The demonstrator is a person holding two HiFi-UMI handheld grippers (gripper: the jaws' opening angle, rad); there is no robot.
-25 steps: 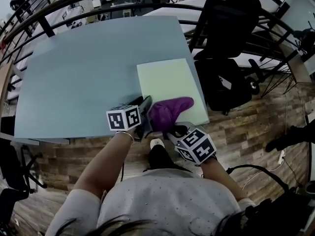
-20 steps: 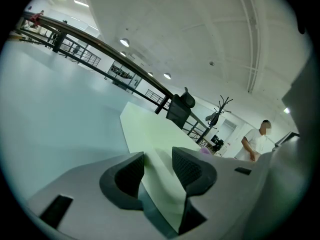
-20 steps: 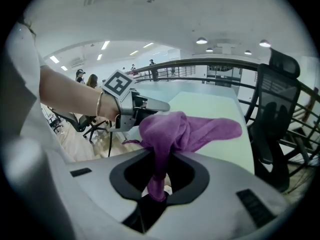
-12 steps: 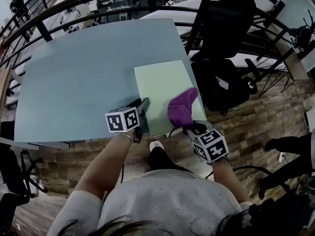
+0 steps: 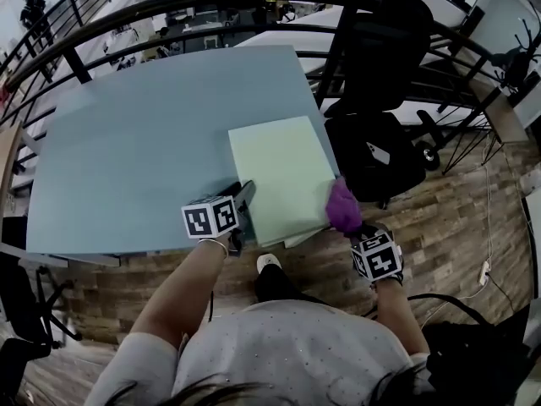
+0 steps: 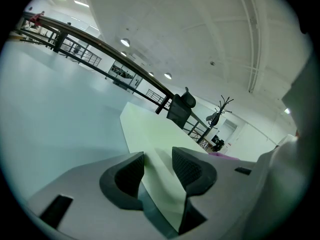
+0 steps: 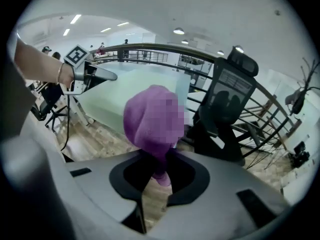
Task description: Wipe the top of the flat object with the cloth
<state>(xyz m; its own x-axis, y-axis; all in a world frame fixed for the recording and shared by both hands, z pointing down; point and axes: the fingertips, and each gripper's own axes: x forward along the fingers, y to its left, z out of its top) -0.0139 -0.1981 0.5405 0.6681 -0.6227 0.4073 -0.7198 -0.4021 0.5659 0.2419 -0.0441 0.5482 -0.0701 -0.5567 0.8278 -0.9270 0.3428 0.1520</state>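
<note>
— What do the jaws of the left gripper [image 6: 157, 166] have?
— They stand narrow, pressed on the near left corner of the pale green flat object [image 6: 150, 131], which lies on the near right part of the desk [image 5: 127, 159].
— And the right gripper [image 7: 159, 171]?
— Its jaws pinch the tail of the purple cloth [image 7: 150, 119]. The bunch sits at the flat object's right edge, by the near corner. I can't tell whether it touches there.

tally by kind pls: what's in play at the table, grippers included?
Pale-green board: 1
Purple cloth: 1
Grippers: 2 (left gripper, right gripper)
Total: 4
</note>
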